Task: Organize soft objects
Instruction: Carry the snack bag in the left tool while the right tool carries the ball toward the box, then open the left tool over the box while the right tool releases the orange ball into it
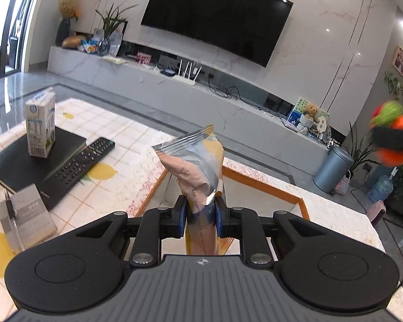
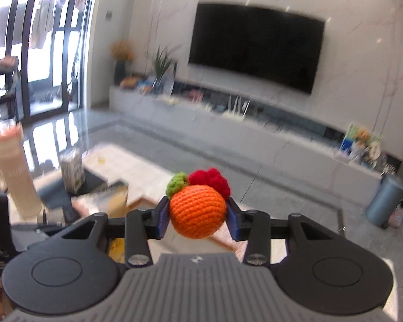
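The left gripper [image 1: 200, 218] is clamped on a snack packet [image 1: 198, 171], held upright with its long axis vertical and its crimped top edge pointing up and away. Below it lies a table [image 1: 126, 134] with a lemon-patterned cloth. Only the left view shows sharply what sits there: a milk carton [image 1: 40, 126] standing on a black notebook [image 1: 35, 169], and a remote [image 1: 80, 159] lying beside it. The right gripper [image 2: 197, 216] squeezes a crocheted orange ball [image 2: 198, 210], its green and red tufts pointing up; it is held in the air above the table. Farther off are glossy grey floor, a low stone cabinet [image 1: 228, 102], a grey bin [image 1: 333, 167] and a wall television [image 1: 217, 13].
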The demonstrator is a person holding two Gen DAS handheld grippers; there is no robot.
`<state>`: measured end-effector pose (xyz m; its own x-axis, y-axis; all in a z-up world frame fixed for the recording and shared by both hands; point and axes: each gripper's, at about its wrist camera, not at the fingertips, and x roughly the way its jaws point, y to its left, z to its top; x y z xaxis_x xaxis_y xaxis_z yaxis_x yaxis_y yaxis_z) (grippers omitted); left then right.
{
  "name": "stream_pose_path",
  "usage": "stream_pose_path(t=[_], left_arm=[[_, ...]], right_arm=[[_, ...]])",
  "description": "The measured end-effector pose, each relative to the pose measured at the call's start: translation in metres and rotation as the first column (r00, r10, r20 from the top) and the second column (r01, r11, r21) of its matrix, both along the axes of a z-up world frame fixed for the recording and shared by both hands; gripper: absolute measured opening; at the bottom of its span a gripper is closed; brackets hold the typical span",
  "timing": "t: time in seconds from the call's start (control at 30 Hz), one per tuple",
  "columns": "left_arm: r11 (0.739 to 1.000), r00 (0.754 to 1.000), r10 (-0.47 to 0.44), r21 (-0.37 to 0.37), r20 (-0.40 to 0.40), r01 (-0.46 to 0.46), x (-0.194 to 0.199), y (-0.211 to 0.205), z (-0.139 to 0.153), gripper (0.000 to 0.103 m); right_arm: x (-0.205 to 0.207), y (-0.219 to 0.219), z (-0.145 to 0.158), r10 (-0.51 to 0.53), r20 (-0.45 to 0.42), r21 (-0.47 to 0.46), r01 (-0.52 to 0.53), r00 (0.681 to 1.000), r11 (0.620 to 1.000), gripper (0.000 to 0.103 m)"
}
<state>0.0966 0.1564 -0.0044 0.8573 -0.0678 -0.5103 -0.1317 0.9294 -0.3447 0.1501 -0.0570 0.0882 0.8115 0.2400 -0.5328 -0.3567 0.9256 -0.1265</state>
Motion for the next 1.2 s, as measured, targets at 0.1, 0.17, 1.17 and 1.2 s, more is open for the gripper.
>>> stream_pose_path(t=[0.1,0.17,1.17,1.2], left_arm=[[0.997,1.0,-0.015,-0.08,-0.024,0.013,0.01,0.007,-0.009,0.023],[0.996,0.999,-0.006,-0.084,-0.046,0.002,0.016,0.01,-0.015,0.023],[0.993,0.998,-0.005,-0.117,0.064,0.013,0.001,0.007,0.009,0.086],[0.992,0.998,0.004,-0.123,0.068,0.004,0.001,0.008,0.01,0.086]], right_arm=[[0.018,0.014,-0.029,0.028,-0.093,-0.027,-0.031,0.995,0.999,0.042],[0.03,0.022,-0.049,0.027,-0.149,-0.042,-0.034,0.989,0.999,0.042],[0.061,0.04,-0.124,-0.071,-0.335,-0.202,0.002,0.94,0.979,0.042],[0.062,0.042,-0.127,-0.075,-0.337,-0.219,-0.001,0.938,0.976,0.042]])
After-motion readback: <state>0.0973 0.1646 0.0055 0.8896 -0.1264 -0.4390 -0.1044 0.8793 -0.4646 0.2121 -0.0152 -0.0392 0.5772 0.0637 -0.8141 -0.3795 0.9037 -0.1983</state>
